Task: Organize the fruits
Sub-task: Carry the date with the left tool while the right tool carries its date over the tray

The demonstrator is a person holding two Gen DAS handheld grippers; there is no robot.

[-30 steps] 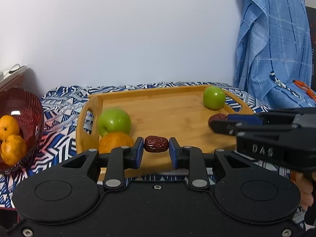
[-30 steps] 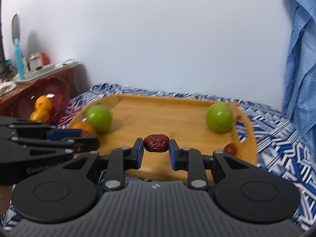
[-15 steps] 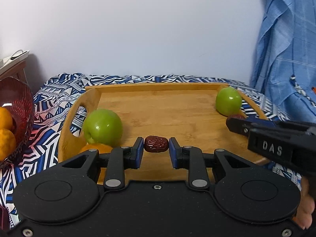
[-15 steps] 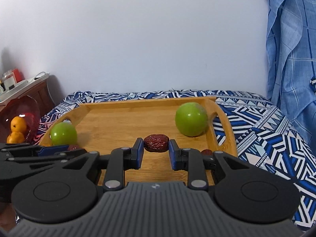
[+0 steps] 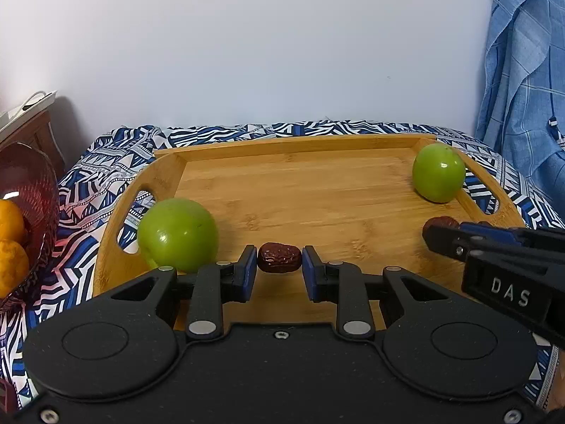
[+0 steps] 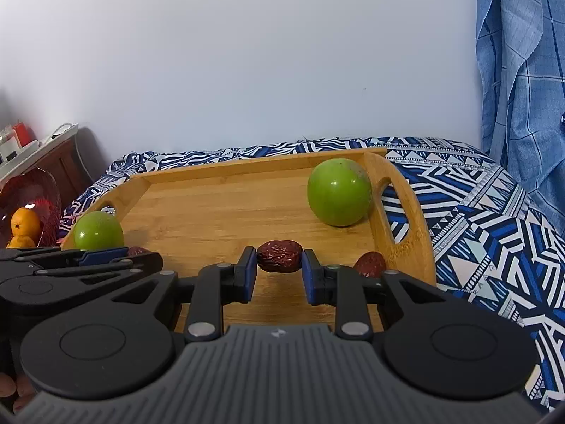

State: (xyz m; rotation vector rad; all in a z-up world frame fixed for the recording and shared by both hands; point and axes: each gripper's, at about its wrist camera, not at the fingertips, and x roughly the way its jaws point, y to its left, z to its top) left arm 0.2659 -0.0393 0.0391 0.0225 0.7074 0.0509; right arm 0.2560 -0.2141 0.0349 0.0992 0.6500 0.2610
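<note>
My left gripper (image 5: 279, 265) is shut on a dried red date (image 5: 279, 262) just above the near part of the wooden tray (image 5: 300, 148). My right gripper (image 6: 278, 263) is shut on another red date (image 6: 279, 256), also over the tray (image 6: 247, 169). In the left wrist view the right gripper (image 5: 438, 231) comes in from the right with its date. One green apple (image 5: 176, 235) lies at the tray's left end and a second (image 5: 438, 172) at its right end. A loose date (image 6: 370, 264) lies by the tray's right handle.
A red mesh bowl (image 5: 28, 190) with oranges (image 5: 10, 217) stands left of the tray on the blue patterned cloth (image 6: 476, 229). A blue checked cloth (image 5: 526, 81) hangs at the right. A white wall is behind. A wooden side table (image 6: 60, 162) stands far left.
Both grippers have swung right and closer to the tray, each still holding its date. The orange beside the left apple has gone out of sight behind the left gripper.
</note>
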